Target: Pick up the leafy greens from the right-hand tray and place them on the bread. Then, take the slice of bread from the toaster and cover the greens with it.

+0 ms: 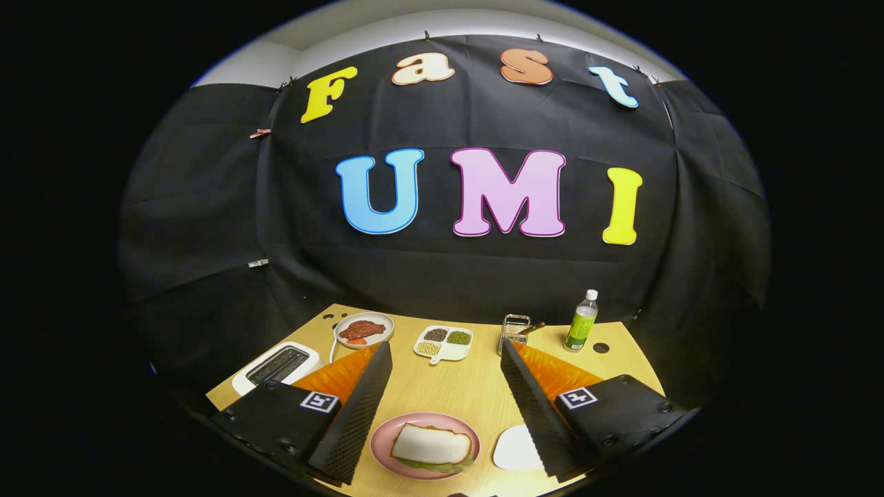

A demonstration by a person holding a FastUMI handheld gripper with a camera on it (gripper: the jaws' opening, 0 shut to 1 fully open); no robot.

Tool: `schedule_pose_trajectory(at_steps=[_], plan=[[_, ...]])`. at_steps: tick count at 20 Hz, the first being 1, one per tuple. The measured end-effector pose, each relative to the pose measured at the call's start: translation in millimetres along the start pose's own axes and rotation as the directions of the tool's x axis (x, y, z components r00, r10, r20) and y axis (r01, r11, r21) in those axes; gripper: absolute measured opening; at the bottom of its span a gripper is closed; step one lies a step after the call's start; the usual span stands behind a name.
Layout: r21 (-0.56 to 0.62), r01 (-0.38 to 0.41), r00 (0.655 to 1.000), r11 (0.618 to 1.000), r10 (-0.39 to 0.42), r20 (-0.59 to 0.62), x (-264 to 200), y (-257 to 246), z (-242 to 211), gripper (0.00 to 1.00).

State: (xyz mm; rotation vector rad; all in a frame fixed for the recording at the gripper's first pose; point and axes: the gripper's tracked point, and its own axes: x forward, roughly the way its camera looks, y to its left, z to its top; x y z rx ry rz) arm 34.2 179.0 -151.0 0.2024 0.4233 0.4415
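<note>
Tongs spread wide, empty, above the wooden desk; white bread slice already caps the green leaves on the round pink plate, so the stack looks finished

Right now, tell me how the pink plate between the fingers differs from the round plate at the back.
The pink plate lies between the open hand-held gripper fingers and holds a bread slice over leafy greens. The pale round plate sits farther off, beyond the fingers near the toaster, and holds reddish-brown food. Both are round and rest flat on the wooden table.
</note>
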Motion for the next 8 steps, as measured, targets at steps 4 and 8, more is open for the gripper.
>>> schedule_pose_trajectory(at_steps=[4,8], plan=[[-0.015,0.003,1.000,1.000,-0.003,0.007,0.0,-3.2,1.4,0.99],[-0.030,0.007,1.000,1.000,-0.007,0.014,-1.9,-8.1,5.7,0.99]])
